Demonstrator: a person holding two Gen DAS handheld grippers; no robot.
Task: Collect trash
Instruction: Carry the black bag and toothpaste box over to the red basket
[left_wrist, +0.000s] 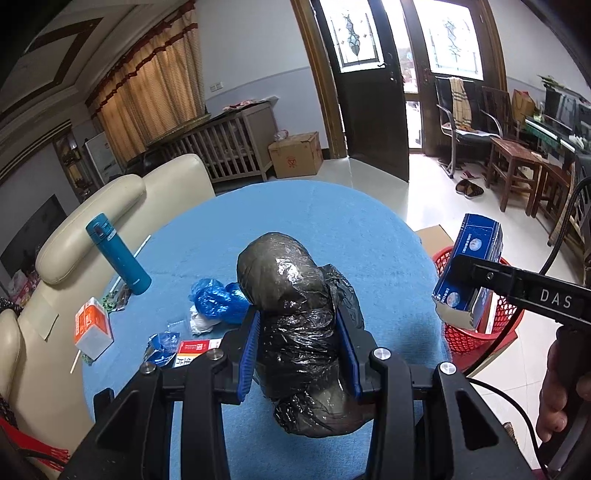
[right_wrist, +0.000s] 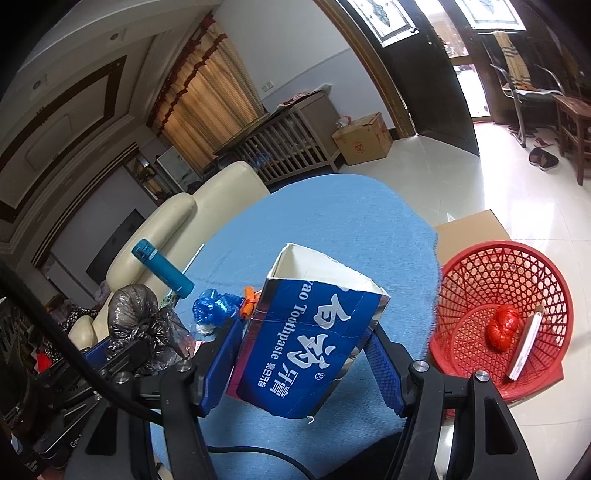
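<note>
The left hand-held gripper is clamped on a crumpled black plastic bag bundle, which sticks out past the blue pads toward 12 o'clock above the round table with a blue cloth. The right hand-held gripper is clamped on a torn blue cardboard toothpaste box, its open end tilted toward 11 o'clock; the red plastic mesh basket sits on the floor at 3 o'clock of it.

Only the right wrist view looks into the basket, showing a red crumpled wad and a flat white packet. Only the left wrist view shows the orange-and-white carton at 9 o'clock, near the teal cylindrical flask and the blue crumpled plastic bag.
</note>
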